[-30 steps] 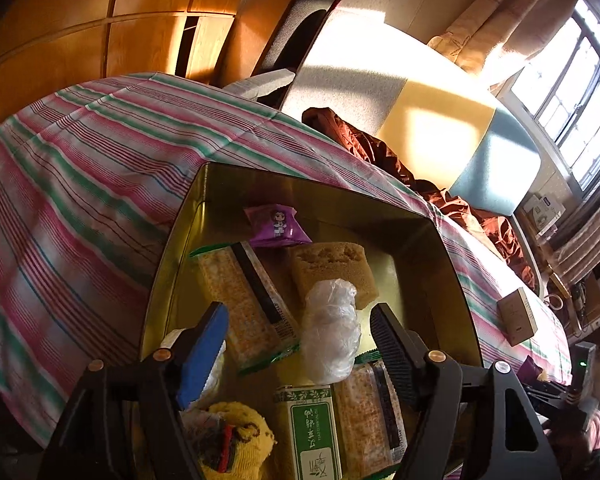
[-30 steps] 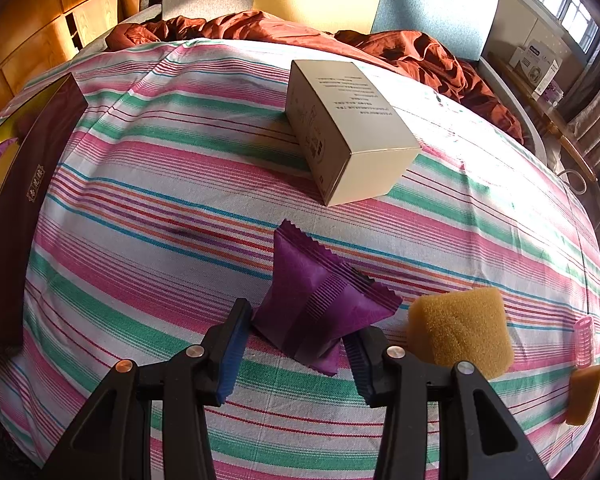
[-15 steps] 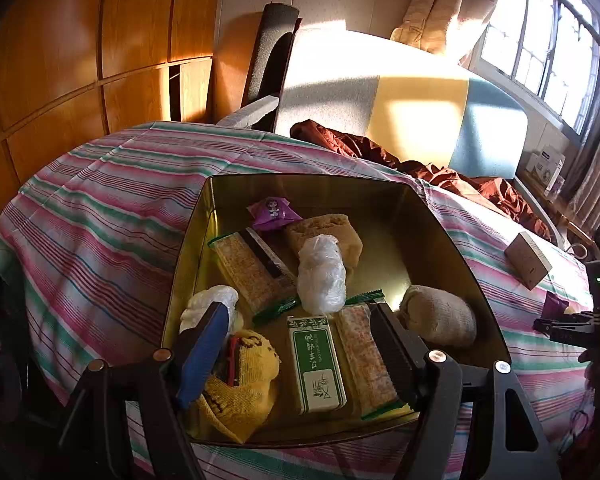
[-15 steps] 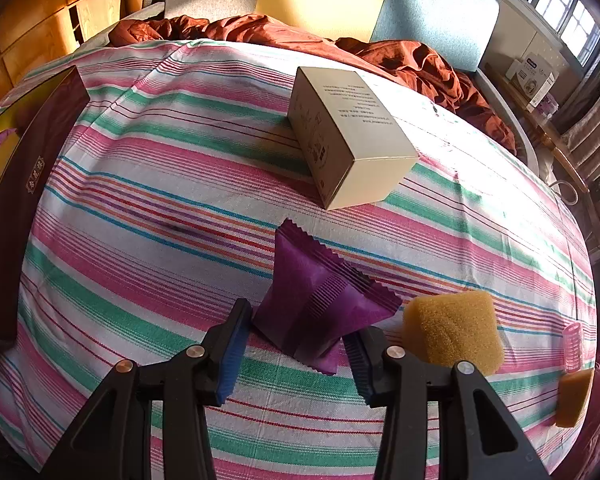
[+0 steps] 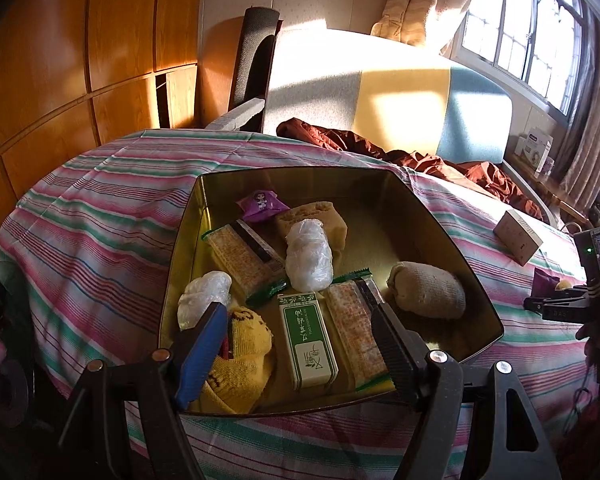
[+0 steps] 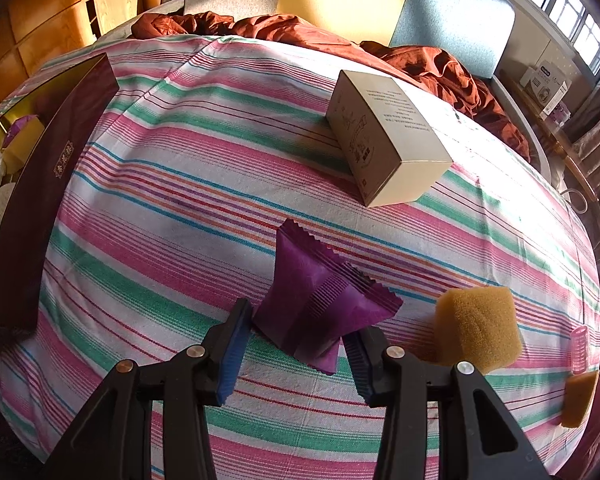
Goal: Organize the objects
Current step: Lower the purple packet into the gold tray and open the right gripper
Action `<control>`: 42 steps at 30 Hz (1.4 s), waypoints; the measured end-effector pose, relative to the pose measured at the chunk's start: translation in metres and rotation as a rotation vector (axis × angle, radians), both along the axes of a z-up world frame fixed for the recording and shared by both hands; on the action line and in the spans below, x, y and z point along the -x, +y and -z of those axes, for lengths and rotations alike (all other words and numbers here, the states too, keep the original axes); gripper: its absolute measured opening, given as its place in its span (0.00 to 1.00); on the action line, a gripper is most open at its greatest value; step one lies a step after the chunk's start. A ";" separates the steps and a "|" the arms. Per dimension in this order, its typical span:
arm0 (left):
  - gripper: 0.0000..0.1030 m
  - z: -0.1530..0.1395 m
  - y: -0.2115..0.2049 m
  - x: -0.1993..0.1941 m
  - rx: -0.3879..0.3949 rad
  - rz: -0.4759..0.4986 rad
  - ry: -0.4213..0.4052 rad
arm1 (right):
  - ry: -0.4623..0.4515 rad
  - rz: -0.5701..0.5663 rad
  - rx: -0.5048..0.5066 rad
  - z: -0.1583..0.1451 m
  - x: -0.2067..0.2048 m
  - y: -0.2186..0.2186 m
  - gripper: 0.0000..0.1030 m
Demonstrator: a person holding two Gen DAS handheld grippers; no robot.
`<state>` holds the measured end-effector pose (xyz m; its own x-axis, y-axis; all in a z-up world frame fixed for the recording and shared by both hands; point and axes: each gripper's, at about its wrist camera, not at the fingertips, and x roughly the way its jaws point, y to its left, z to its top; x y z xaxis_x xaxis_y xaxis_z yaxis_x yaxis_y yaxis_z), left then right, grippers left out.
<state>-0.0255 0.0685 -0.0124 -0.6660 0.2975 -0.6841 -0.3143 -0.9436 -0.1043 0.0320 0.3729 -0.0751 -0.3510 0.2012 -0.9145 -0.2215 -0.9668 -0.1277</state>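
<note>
A gold tin on the striped tablecloth holds several items: cracker packs, a green box, plastic-wrapped bundles, a yellow knit piece, a beige sock roll and a small purple packet. My left gripper hovers open over the tin's near edge with nothing between its fingers. To the right of the tin, my right gripper is shut on a purple foil packet, whose lower corner is pinched between the pads. The tin's maroon wall shows at the left.
A beige carton lies beyond the held packet. A yellow sponge, a pink roller and a smaller sponge piece sit to the right. A rust-brown cloth is heaped at the table's far edge, in front of chairs.
My left gripper has drawn back from inside the tin to its near edge and rolled level, so the whole tin now shows. The right gripper keeps the purple packet and has barely shifted.
</note>
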 end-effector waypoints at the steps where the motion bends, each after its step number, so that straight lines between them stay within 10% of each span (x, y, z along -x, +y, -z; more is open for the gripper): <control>1: 0.73 -0.001 -0.001 0.000 -0.002 -0.002 0.000 | 0.003 0.004 0.022 -0.001 0.000 -0.001 0.44; 20: 0.74 -0.005 -0.047 -0.001 -0.080 -0.067 0.013 | 0.272 -0.208 0.176 -0.089 0.045 -0.140 0.44; 42: 0.74 0.008 -0.072 0.005 -0.100 -0.126 -0.035 | 0.137 -0.305 0.253 -0.031 0.126 -0.214 0.53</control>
<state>-0.0305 -0.0037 -0.0205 -0.6785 0.2811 -0.6787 -0.1886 -0.9596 -0.2089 -0.0944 0.1586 -0.0440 -0.4812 -0.1560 -0.8626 0.0818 -0.9877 0.1330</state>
